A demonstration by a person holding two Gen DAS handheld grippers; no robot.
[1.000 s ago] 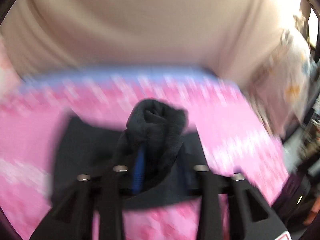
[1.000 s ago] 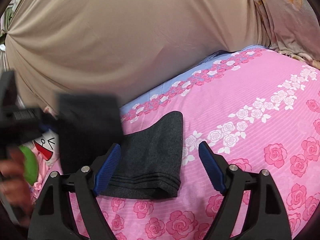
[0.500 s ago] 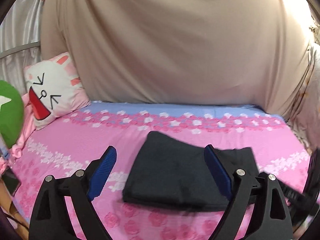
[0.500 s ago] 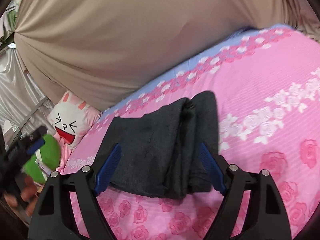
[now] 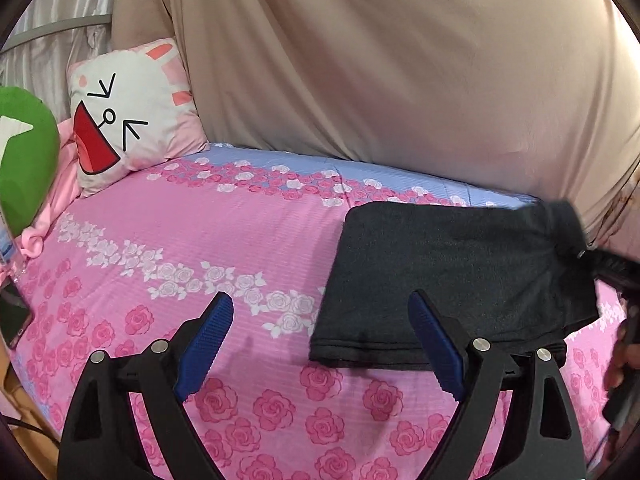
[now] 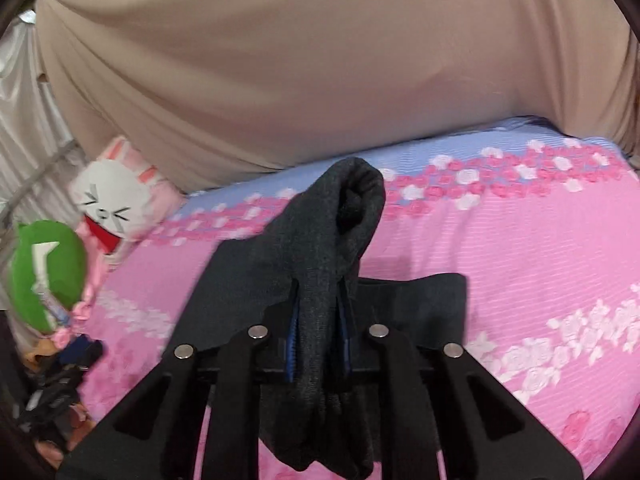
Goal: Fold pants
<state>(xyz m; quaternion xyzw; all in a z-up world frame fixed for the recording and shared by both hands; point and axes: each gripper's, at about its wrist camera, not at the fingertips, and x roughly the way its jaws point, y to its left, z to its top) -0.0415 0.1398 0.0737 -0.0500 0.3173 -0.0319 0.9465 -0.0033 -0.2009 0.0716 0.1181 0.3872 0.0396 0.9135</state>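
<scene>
Dark grey folded pants (image 5: 452, 276) lie on the pink rose-print bed sheet (image 5: 180, 240), to the right in the left wrist view. My left gripper (image 5: 320, 304) is open and holds nothing; it hovers over the sheet, and its right finger overlaps the near left corner of the pants. In the right wrist view my right gripper (image 6: 318, 292) has its jaws closing, and the blue pads press a bunched fold of the pants (image 6: 320, 220) that sticks up past the fingertips. The remaining cloth hangs down to the sheet.
A white rabbit cushion (image 5: 128, 116) and a green plush (image 5: 24, 152) sit at the bed's left end. A beige curtain (image 5: 380, 60) hangs along the far side. A phone (image 5: 12, 316) lies at the left edge.
My left gripper let go of the bunched pants, opened wide and swung left. My right gripper went from open around the pants to closed on a fold.
</scene>
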